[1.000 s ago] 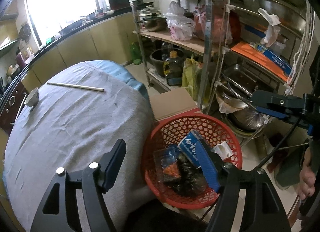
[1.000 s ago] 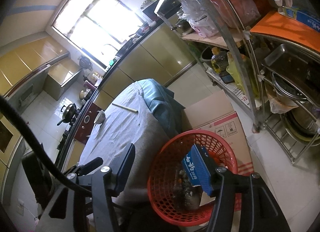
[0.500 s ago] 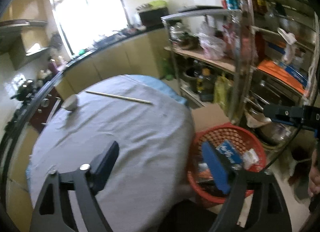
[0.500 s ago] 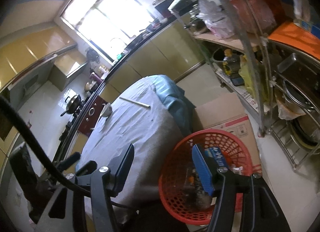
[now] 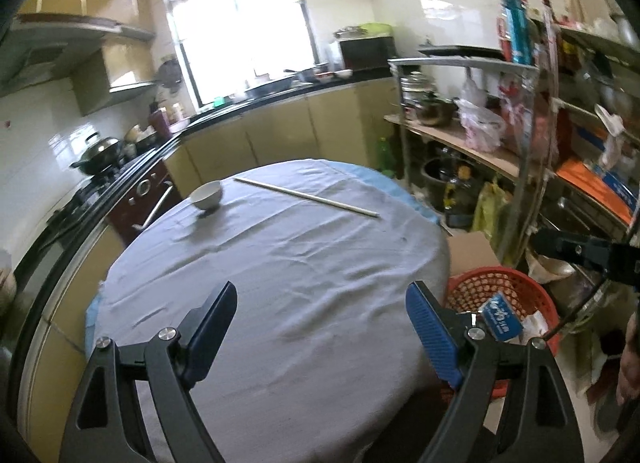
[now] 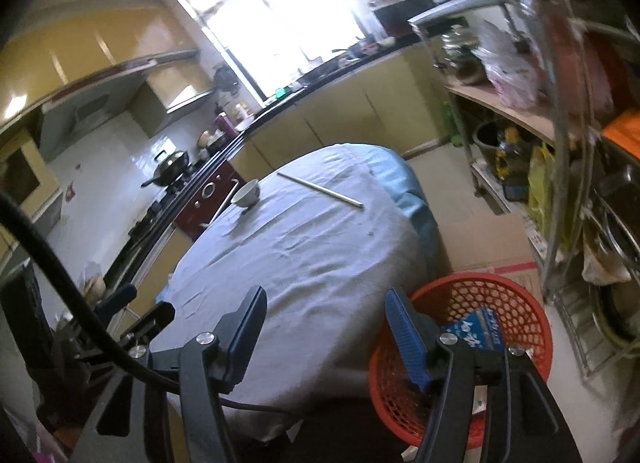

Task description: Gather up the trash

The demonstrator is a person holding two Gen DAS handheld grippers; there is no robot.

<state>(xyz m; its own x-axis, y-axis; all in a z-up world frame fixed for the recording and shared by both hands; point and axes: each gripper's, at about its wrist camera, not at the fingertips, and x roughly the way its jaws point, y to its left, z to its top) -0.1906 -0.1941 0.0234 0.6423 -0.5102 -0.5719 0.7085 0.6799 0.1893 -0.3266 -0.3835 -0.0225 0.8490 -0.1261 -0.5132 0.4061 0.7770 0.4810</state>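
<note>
We see a round table point(image 5: 280, 283) under a grey cloth filling mid-frame, with a white bowl point(image 5: 206, 195) and chopsticks point(image 5: 308, 197) lying apart toward its far edge, and a cluttered metal shelf point(image 5: 480, 111) on the right. The red mesh basket point(image 5: 516, 287), lower right against the table's edge, holds a blue packet point(image 5: 500, 317) and crumpled wrappers. Our left gripper point(image 5: 320, 327) hangs wide and empty over bare cloth, while our right gripper point(image 6: 324, 327), its jaws just widening, also grasps nothing.

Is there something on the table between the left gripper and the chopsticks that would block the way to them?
Nothing visible does. The left gripper is open and empty, and only bare grey tablecloth lies between it and the chopsticks. The white bowl stands off to the left, clear of that path.
</note>
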